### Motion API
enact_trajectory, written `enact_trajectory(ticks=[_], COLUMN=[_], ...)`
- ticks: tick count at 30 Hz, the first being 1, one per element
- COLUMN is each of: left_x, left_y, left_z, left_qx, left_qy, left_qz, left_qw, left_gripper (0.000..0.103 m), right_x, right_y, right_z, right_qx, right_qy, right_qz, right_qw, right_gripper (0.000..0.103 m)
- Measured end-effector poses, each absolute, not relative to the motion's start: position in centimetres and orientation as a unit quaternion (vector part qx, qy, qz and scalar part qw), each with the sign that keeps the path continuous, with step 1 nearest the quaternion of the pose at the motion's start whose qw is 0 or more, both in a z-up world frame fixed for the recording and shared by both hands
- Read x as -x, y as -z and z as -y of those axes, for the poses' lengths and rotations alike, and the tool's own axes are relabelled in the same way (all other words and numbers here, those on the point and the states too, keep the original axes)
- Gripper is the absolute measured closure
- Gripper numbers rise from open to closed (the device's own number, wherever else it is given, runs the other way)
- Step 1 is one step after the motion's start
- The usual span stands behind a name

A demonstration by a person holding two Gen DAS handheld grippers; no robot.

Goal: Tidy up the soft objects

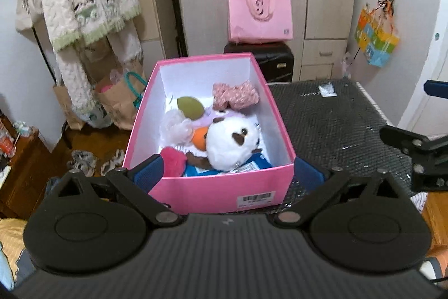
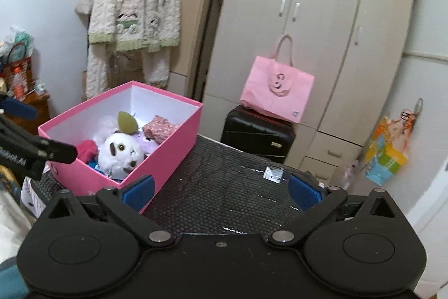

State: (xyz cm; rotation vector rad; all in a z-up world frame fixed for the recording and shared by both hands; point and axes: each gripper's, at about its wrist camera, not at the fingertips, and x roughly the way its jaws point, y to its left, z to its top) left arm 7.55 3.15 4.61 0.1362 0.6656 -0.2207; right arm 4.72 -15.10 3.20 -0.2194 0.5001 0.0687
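Observation:
A pink box (image 1: pixel 212 189) stands on the dark textured table (image 1: pixel 336 125). Inside lie a white round plush (image 1: pixel 232 142), a pink knitted bow (image 1: pixel 235 94), an olive leaf-shaped piece (image 1: pixel 190 107), a magenta fluffy piece (image 1: pixel 173 159) and pale soft items. My left gripper (image 1: pixel 228 173) is open and empty, its blue pads on either side of the box's near end. My right gripper (image 2: pixel 222 189) is open and empty over the table, right of the box (image 2: pixel 156 147); the plush (image 2: pixel 120 156) shows there too. The right gripper also shows in the left wrist view (image 1: pixel 414 156).
A pink tote bag (image 1: pixel 259 16) sits on a black suitcase (image 1: pixel 275 60) before a beige wardrobe (image 2: pixel 322 46). A small packet (image 2: pixel 273 173) lies on the table. A cream cardigan (image 2: pixel 134 16) hangs at left. Paper bags (image 1: pixel 117 100) and shoes are on the floor.

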Motion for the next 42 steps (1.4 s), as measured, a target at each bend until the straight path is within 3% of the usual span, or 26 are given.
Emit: enact_trajectory(ticks=[42], left_x=[-4.4], left_y=[-1.7], left_z=[-0.8], left_qx=[-0.068], left_qy=[0.083], left_qz=[-0.3], left_qw=[0.948], left_gripper=[0.002], right_x=[-1.0], right_y=[-0.3], right_z=[17.7], right_qx=[-0.012], right_qy=[0.037], right_qz=[-0.292], right_qw=[0.956], right_gripper=[0.0])
